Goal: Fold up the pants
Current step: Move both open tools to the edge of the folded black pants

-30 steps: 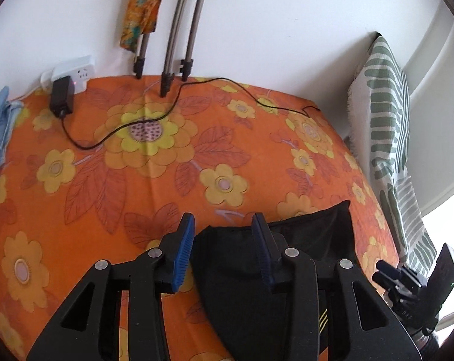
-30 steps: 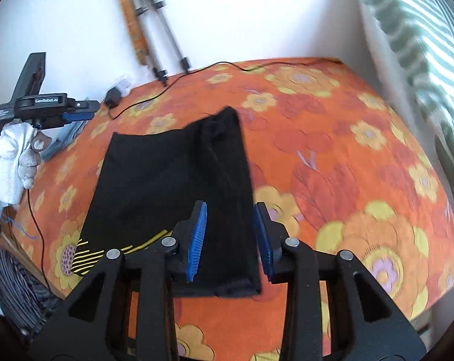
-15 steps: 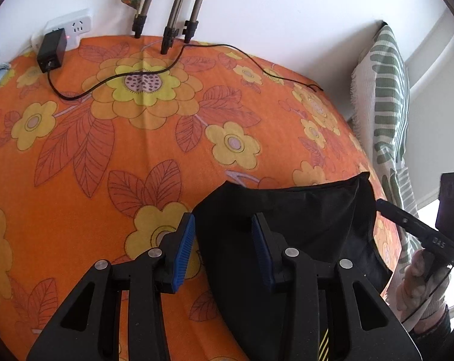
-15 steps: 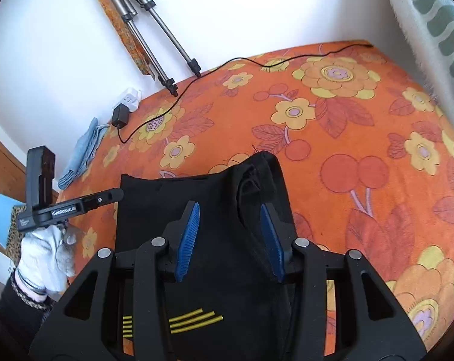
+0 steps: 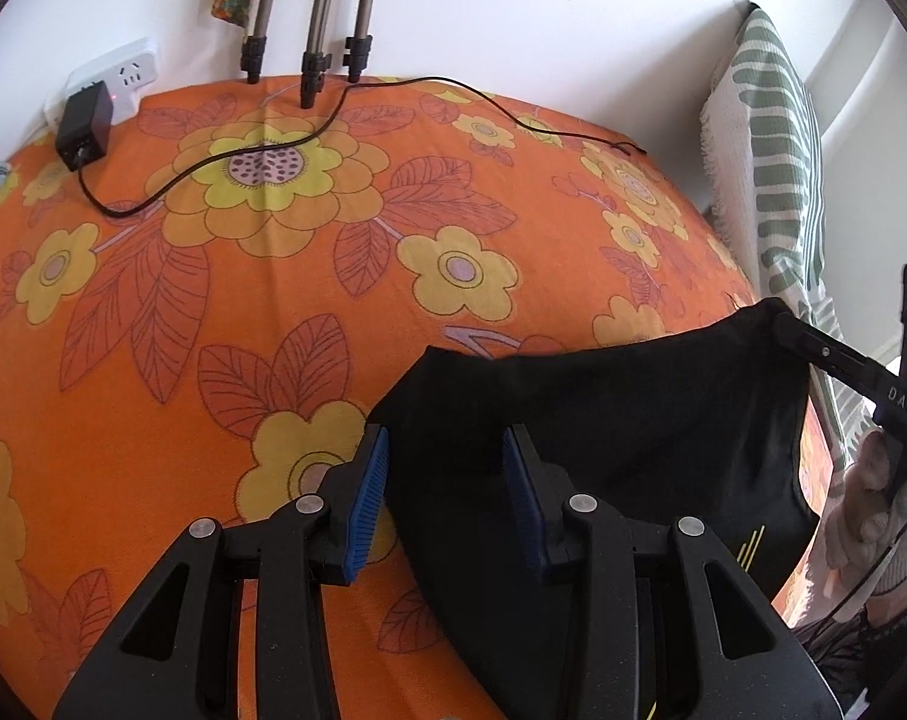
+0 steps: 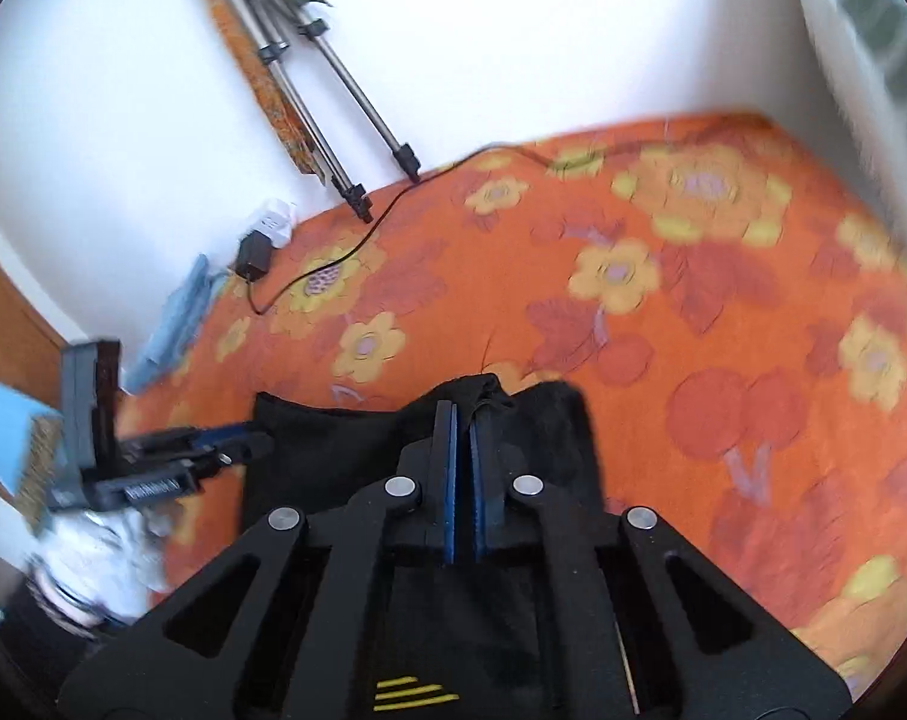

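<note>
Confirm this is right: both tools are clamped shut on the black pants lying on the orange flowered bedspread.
Not quite. Only the right tool is shut on the black pants, as the right wrist view shows. The left wrist view shows the left tool with its jaws open, straddling the pants' edge on the orange flowered bedspread.

A home bedroom; a bed [image 5: 273,276] under an orange sheet printed with yellow flowers fills the space, pushed into a corner of plain white walls; a white power strip [image 5: 117,75] with a black adapter [image 5: 84,126] lies at the bed's far edge; tripod legs [image 5: 321,24] lean on the wall; a green-and-white striped throw [image 5: 777,168] hangs along the bed's right edge.
</note>
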A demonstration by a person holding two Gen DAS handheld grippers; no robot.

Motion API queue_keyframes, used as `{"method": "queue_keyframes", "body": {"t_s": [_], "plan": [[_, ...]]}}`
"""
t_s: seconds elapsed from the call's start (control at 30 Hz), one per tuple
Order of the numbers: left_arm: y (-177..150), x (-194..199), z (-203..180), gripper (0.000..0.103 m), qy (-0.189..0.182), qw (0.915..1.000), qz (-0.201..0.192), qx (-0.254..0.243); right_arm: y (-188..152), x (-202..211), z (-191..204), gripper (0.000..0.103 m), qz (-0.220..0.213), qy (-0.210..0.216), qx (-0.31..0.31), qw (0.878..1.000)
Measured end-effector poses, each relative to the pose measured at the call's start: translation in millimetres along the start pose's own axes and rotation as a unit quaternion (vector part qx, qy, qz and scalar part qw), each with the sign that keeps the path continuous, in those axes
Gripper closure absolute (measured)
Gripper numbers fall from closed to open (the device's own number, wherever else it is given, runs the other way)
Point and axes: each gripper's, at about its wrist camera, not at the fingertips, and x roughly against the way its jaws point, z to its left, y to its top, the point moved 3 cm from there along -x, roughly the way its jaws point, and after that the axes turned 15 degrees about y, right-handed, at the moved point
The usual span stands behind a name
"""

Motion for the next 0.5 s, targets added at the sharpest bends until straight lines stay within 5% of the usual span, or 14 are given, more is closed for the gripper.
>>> {"method": "queue_keyframes", "body": {"t_s": [0.17, 0.33, 0.5], "plan": [[2, 0, 8, 0.065, 0.005, 0.9998, -0.001, 0.018, -3, -6, -24, 0.095, 0.025, -0.088, -0.006, 0.996], [1, 11, 9, 0.065, 0.006, 0.9998, -0.013, 0.016, -2, 0, -26, 0.055, 0.021, -0.09, 0.003, 0.996], [-4, 23, 10, 0.065, 0.016, 0.9995, -0.022, 0.016, -5, 7, -21, 0.054, 0.03, -0.081, 0.026, 0.996]]}}
